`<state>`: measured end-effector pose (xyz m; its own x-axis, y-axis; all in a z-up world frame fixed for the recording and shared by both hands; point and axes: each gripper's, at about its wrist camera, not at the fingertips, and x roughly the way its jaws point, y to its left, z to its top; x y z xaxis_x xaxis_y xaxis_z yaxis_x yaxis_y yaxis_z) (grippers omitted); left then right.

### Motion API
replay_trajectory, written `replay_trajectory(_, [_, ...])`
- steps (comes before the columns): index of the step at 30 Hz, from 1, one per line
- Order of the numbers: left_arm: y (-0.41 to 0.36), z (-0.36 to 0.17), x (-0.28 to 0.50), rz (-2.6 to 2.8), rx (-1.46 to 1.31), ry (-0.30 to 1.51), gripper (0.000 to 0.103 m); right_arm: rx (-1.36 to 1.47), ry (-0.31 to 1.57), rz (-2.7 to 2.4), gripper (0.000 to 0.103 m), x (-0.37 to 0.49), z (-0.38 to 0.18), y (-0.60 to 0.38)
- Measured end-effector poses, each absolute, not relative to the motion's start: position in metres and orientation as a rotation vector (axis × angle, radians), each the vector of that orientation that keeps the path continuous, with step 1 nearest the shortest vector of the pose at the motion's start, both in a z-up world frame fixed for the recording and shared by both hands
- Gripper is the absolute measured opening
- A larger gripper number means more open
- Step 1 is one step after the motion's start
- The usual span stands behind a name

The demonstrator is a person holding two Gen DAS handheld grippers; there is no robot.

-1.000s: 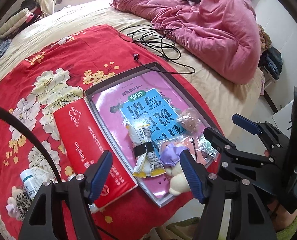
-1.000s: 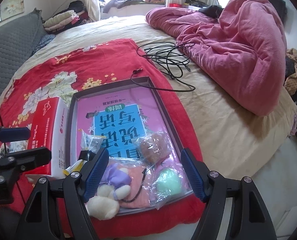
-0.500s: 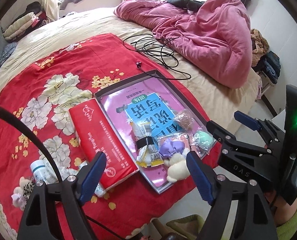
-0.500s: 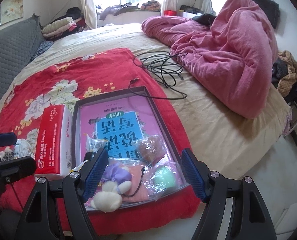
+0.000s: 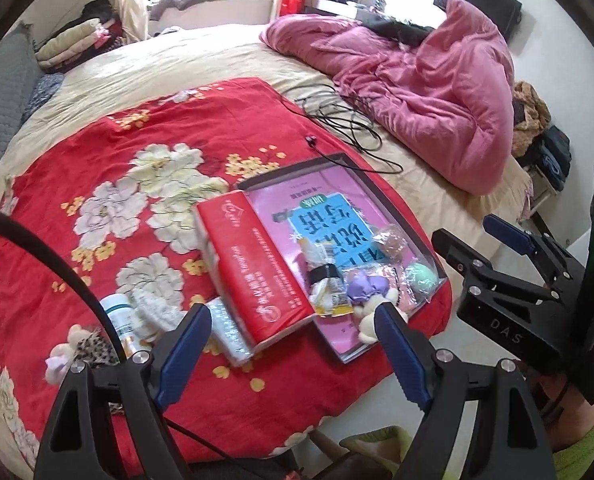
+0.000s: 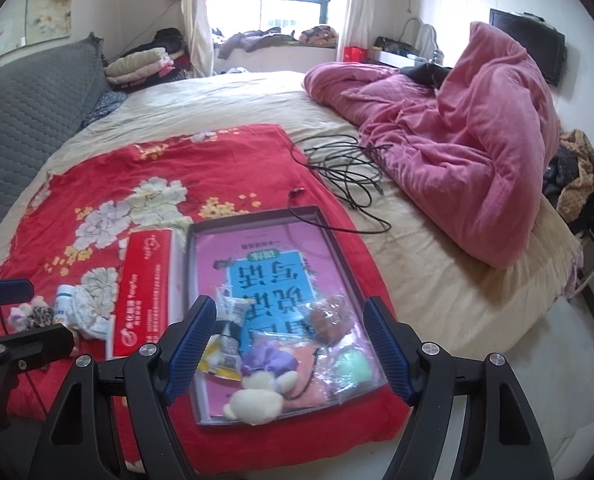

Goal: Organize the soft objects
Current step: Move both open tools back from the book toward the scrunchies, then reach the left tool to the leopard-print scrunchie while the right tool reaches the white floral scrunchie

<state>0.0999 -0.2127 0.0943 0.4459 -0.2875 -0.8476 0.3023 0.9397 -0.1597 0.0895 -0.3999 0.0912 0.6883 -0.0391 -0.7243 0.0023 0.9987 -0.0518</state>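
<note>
Left gripper (image 5: 289, 336) and right gripper (image 6: 287, 340): both spread, empty, above the bed's near edge; the left's jaws have just been opening. Soft toys, e.g. white plush (image 6: 257, 398), lie in the tray (image 6: 325, 224) at lower centre; tissue pack (image 6: 145, 292) alongside, pink quilt (image 6: 477, 152) upper right. Risk: jaws snagging bagged toys. Versus earlier frames, both views take in more of the bed.

Left gripper (image 5: 289, 344) hangs above a cluttered bed, jaws wide and empty.

At frame centre a red tissue pack (image 5: 253, 272) lies beside a shallow tray (image 5: 381, 196) holding a cream plush toy (image 5: 367, 326) and packets; a pink quilt (image 5: 429, 92) fills the upper right.
</note>
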Motion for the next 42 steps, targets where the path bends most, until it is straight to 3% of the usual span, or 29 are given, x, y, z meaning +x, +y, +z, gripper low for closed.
replay_trajectory(25, [-0.047, 0.124, 0.066, -0.135, -0.131, 0.985, 0.083, -0.182, 0.754, 0.183, 0.077, 0.073, 0.115, -0.275])
replay_trajectory(42, [0.040, 0.086, 0.039, -0.022, -0.214, 1.038, 0.083, -0.260, 0.801, 0.287, 0.078, 0.067, 0.087, -0.217])
